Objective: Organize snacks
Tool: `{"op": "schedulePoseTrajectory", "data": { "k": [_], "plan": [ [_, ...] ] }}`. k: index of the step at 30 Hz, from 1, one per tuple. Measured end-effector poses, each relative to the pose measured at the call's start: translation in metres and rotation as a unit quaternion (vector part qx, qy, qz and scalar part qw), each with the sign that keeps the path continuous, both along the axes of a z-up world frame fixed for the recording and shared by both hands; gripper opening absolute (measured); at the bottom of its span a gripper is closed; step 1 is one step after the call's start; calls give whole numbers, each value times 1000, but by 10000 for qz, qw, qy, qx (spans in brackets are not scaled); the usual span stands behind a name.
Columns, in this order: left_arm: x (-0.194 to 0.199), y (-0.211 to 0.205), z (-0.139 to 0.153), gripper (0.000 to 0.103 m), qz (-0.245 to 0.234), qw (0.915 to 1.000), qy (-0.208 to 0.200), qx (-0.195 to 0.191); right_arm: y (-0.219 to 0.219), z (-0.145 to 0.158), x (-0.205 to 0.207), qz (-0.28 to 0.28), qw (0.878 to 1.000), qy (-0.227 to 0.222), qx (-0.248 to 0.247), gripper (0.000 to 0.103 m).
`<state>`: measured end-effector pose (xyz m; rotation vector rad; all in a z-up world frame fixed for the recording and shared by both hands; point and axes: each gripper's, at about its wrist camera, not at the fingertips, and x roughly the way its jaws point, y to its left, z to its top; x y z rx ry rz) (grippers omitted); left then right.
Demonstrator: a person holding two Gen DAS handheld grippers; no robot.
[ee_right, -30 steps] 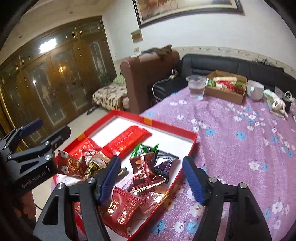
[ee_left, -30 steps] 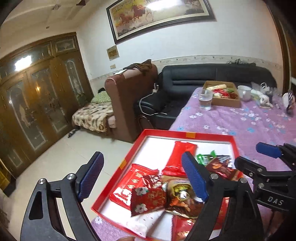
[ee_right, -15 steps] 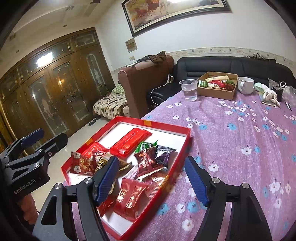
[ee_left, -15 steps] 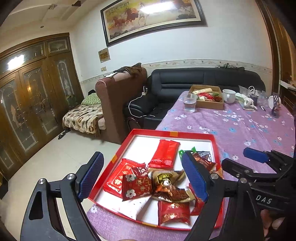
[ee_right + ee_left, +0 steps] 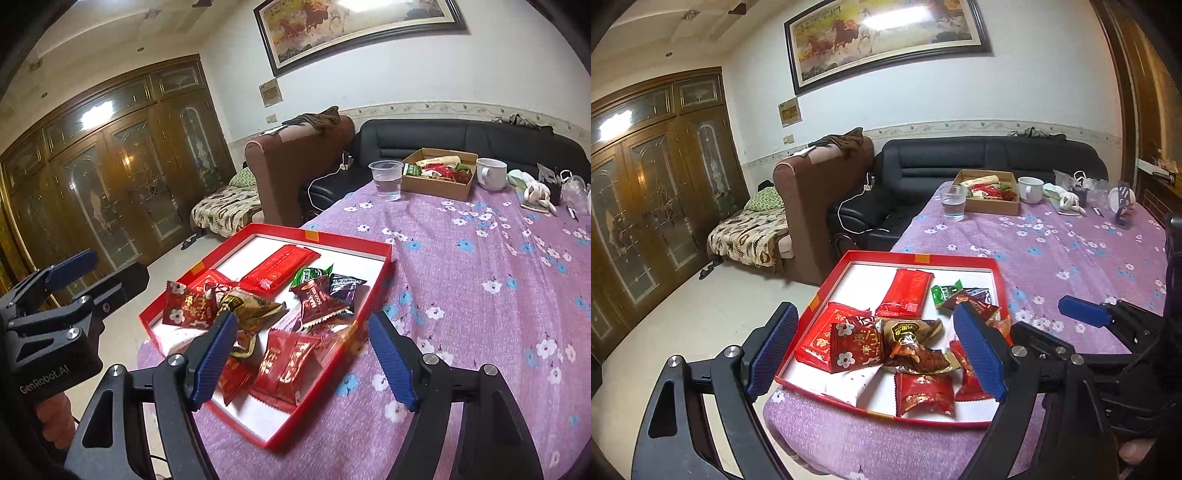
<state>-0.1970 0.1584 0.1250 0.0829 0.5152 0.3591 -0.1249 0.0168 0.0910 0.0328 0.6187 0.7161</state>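
Observation:
A shallow red box point(image 5: 831, 284) point(image 5: 384, 266) with a white floor lies at the near corner of the purple flowered table point(image 5: 1052, 254) point(image 5: 480, 277). In it lie several wrapped snacks: a long red packet point(image 5: 905, 291) point(image 5: 279, 267), a green one point(image 5: 943, 291) point(image 5: 308, 275), a dark purple one point(image 5: 343, 288), a gold-brown one point(image 5: 912, 343) point(image 5: 251, 310) and red flowered ones point(image 5: 857, 347) point(image 5: 184, 310). My left gripper point(image 5: 875, 354) hangs open, above and short of the box, nothing between its blue pads. My right gripper point(image 5: 303, 362) is open too, over the box's near right corner, holding nothing.
At the table's far end stand a cardboard box of snacks point(image 5: 988, 192) point(image 5: 437, 173), a plastic cup of water point(image 5: 953, 203) point(image 5: 386, 179), a white mug point(image 5: 1030, 189) point(image 5: 491, 173) and small clutter. Beyond are a black sofa point(image 5: 960, 162) and a brown armchair point(image 5: 820, 206); tiled floor lies left.
Both grippers have drawn back from the box, so the box and table look smaller and more of the tablecloth shows. The snacks have not moved. Both stay open.

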Motion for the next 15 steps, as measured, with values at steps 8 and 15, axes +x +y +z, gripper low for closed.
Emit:
{"op": "schedulePoseTrajectory", "data": {
  "k": [8,15],
  "plan": [
    [-3,-5,5,87,-187,9997,-72,-133,-12,1,-5,-48,9999,-57,73,76],
    [8,-3,10,87,-250,9979,-328,-496,-21,-2,10,-119,9998,48,173,76]
  ]
}}
